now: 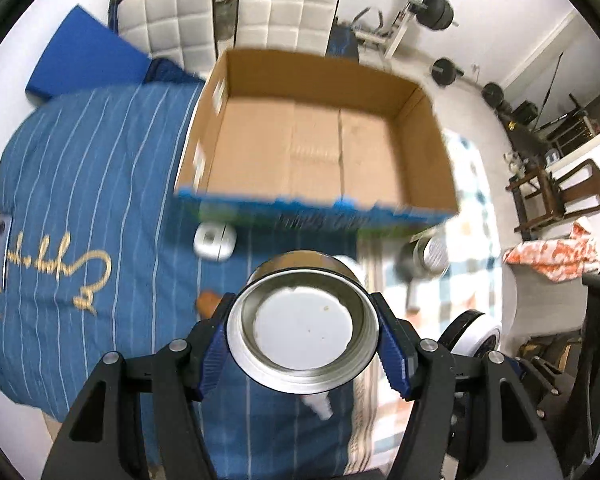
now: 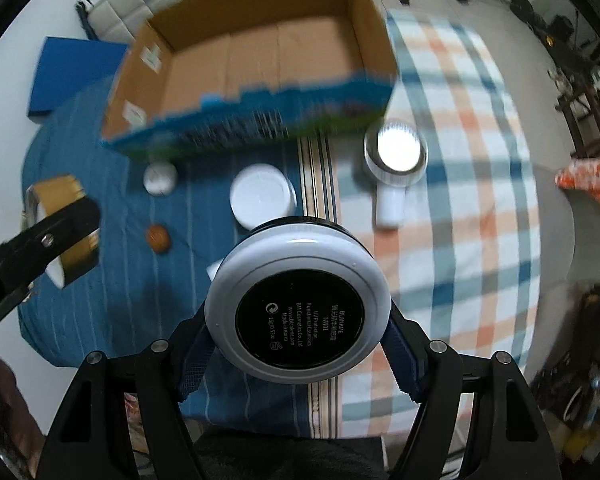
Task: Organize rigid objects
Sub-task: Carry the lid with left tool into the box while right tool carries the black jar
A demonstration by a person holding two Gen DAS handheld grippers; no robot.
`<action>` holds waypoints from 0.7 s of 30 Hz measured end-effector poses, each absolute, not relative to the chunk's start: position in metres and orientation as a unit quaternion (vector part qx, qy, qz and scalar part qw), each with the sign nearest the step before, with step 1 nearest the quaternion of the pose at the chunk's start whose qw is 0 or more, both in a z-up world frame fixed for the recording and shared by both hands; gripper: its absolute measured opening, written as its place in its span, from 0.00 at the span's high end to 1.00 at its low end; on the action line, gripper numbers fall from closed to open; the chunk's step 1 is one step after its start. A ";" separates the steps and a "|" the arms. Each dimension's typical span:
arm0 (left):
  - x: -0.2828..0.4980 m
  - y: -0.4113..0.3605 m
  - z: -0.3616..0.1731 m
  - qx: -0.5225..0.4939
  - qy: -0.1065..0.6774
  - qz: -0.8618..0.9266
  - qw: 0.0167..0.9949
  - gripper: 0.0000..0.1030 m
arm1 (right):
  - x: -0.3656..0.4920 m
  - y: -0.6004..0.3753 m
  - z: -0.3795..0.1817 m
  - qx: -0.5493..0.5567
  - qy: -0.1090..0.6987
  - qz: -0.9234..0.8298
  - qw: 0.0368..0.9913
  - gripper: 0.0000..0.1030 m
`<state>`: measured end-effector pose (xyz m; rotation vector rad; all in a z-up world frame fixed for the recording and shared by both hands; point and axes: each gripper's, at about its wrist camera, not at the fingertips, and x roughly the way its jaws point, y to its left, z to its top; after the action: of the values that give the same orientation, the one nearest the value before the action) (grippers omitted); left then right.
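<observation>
Two white quilted chairs (image 1: 236, 20) stand against the white wall; weight plates (image 1: 440, 10) and a wooden chair (image 1: 560, 196) line the pale floor.

Both wrist views look down, sharing the cardboard box (image 1: 316, 152).

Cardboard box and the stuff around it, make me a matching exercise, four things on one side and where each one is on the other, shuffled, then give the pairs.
Things:
1. metal lid
2. round white compact
3. cardboard box
4. small orange ball

Places:
A. lying loose on the blue striped cloth
B. held in the left gripper
C. empty, at the far end of the cloths
D. held in the right gripper

Pairs: 1-B, 2-D, 3-C, 4-A
</observation>
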<state>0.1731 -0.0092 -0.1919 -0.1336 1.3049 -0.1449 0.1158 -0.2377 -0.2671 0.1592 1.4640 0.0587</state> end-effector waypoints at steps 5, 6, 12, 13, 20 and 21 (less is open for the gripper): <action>0.219 -0.026 -0.165 -0.064 0.584 -0.075 0.806 0.40 | 0.155 -0.246 -0.234 0.068 0.646 0.046 0.759 0.25; 0.228 -0.029 -0.162 -0.062 0.582 -0.076 0.808 0.40 | 0.164 -0.248 -0.230 0.065 0.643 0.048 0.762 0.25; 0.290 -0.041 -0.159 -0.057 0.576 -0.075 0.812 0.40 | 0.230 -0.255 -0.223 0.057 0.631 0.055 0.772 0.25; 0.298 -0.043 -0.160 -0.057 0.576 -0.076 0.812 0.40 | 0.242 -0.255 -0.224 0.054 0.630 0.057 0.773 0.25; 0.367 -0.049 -0.196 -0.065 0.605 -0.080 0.789 0.40 | 0.317 -0.250 -0.249 0.029 0.632 0.058 0.772 0.26; 0.378 -0.049 -0.205 -0.069 0.614 -0.080 0.782 0.40 | 0.328 -0.249 -0.255 0.024 0.633 0.057 0.771 0.25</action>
<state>0.3781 -0.0486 -0.2050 -0.1490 1.3261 -0.1733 0.3277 -0.2489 -0.2546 0.0511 1.3732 0.1235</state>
